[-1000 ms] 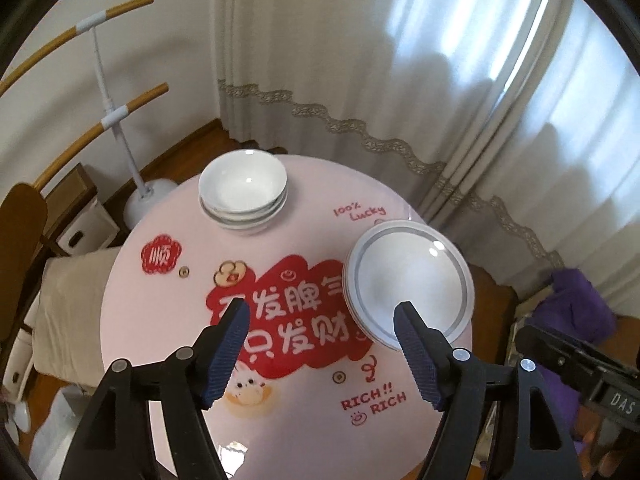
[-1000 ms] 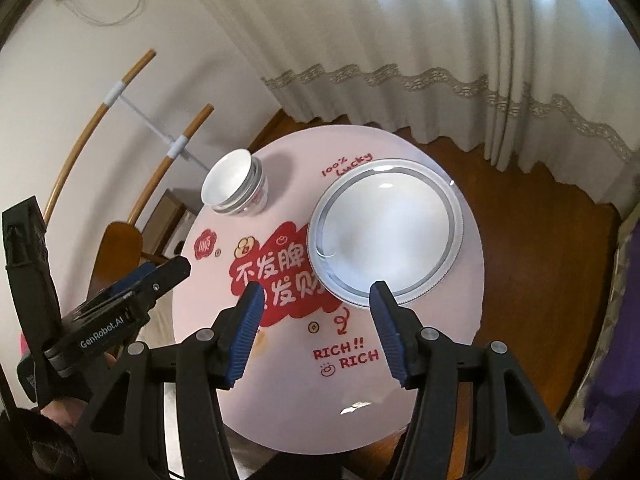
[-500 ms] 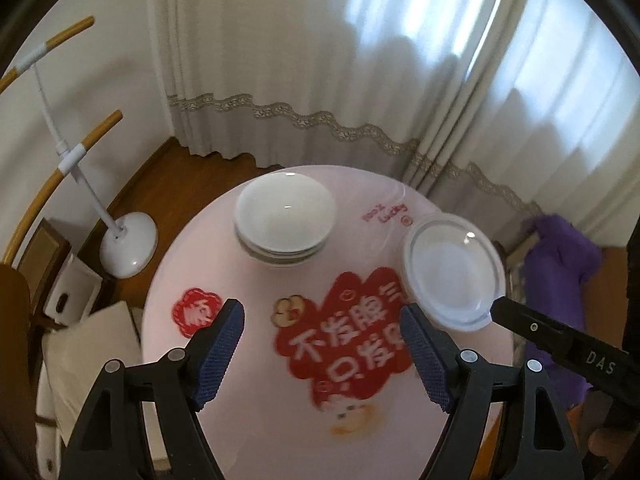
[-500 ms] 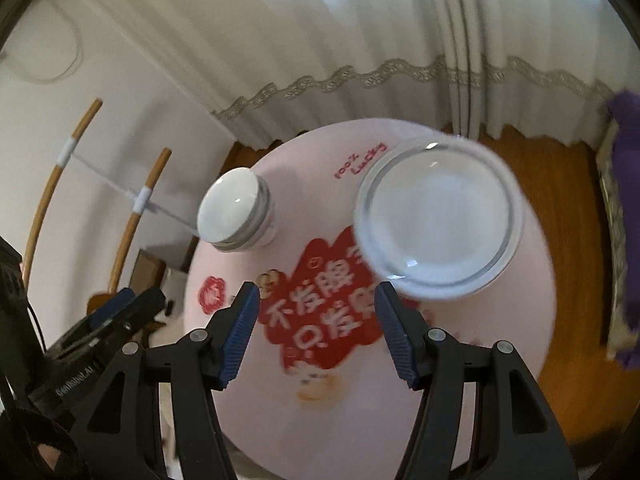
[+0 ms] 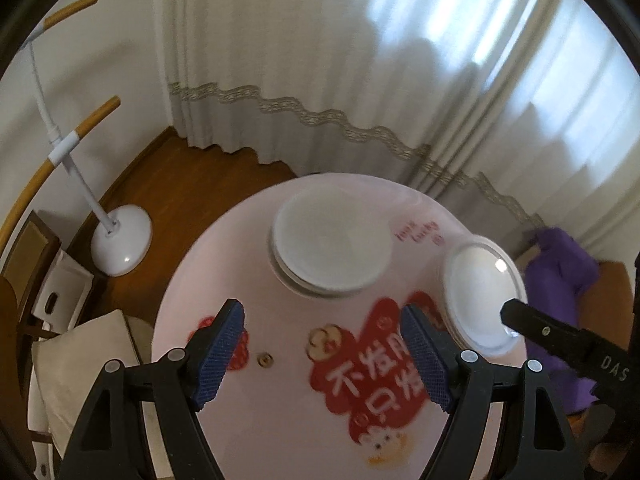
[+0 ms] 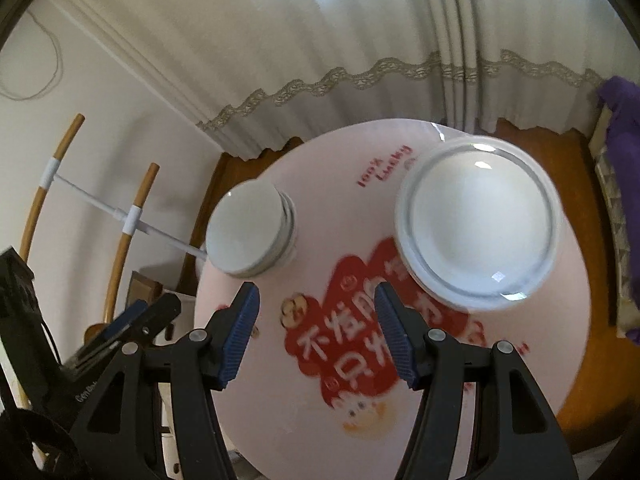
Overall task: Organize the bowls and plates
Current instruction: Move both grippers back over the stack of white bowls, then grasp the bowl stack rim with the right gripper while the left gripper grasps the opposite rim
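A stack of white bowls (image 5: 330, 256) stands at the far side of the round pink table (image 5: 280, 420); it also shows in the right wrist view (image 6: 250, 234). A stack of white plates with grey rims (image 6: 478, 220) lies on the table's right side, seen at the right in the left wrist view (image 5: 482, 296). My left gripper (image 5: 322, 356) is open and empty above the table, short of the bowls. My right gripper (image 6: 316, 338) is open and empty above the red print, between bowls and plates.
The table carries a red printed design (image 6: 360, 320). A white stand with wooden arms (image 5: 120, 240) is on the floor at the left. Curtains (image 5: 320, 80) hang behind. A purple cloth (image 5: 564, 268) lies at the right. A chair with a cushion (image 5: 80, 360) stands at the left.
Both grippers have swung to the left and pulled back, so bowls and plates have shifted right in both views. Both stay open and empty. The dishes have not moved on the table.
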Demonstrator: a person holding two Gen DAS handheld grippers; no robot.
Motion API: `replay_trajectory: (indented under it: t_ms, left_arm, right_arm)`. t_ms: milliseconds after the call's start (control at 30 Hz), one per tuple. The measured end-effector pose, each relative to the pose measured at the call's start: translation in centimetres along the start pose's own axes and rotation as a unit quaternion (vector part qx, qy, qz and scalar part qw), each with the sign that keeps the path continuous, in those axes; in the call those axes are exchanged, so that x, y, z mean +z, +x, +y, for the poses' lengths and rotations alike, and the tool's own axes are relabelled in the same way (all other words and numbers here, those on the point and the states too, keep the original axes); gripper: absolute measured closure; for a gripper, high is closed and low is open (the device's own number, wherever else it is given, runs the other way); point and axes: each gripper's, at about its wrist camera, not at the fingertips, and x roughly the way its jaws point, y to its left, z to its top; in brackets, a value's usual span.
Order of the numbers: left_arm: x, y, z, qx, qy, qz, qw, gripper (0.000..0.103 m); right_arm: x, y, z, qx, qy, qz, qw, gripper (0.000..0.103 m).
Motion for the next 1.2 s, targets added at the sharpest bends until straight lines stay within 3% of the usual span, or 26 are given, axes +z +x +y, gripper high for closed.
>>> replay_trajectory:
  t_ms: [300, 567, 733, 800, 933, 1000, 1200]
  left_arm:
    - [4.2, 7.5, 2.2, 0.020, -0.056, 0.033, 0.9977, 0.027]
    - [7.0, 14.7, 2.9, 0.025, -0.080, 0.075, 0.9936, 0.030]
    - [8.3, 17.3, 3.1, 0.023, -0.082, 0.090, 0.9923, 0.043]
    - [8.9, 18.4, 3.4, 0.019, -0.084, 0.095, 0.9917, 0.051]
    - [9.8, 19.9, 3.2, 0.007, -0.085, 0.097, 0.9916, 0.061]
    - [9.9, 20.1, 3.2, -0.001, -0.081, 0.094, 0.9922, 0.069]
    - [8.3, 19.4, 4.7, -0.012, -0.093, 0.085, 0.9919, 0.076]
  right_arm:
    - [5.5, 8.4, 1.8, 0.026, -0.013, 0.054, 0.998, 0.041]
    - [6.4, 16.5, 1.2, 0.029, -0.015, 0.137, 0.990, 0.041]
    - [6.4, 19.0, 0.9, 0.043, -0.019, 0.167, 0.985, 0.046]
    - [6.4, 19.5, 0.9, 0.047, -0.020, 0.174, 0.983, 0.059]
    - [6.5, 19.8, 1.2, 0.061, -0.025, 0.181, 0.981, 0.070]
    - [6.5, 19.9, 1.4, 0.061, -0.029, 0.182, 0.981, 0.070]
    - [6.7, 19.9, 1.1, 0.066, -0.027, 0.187, 0.980, 0.071]
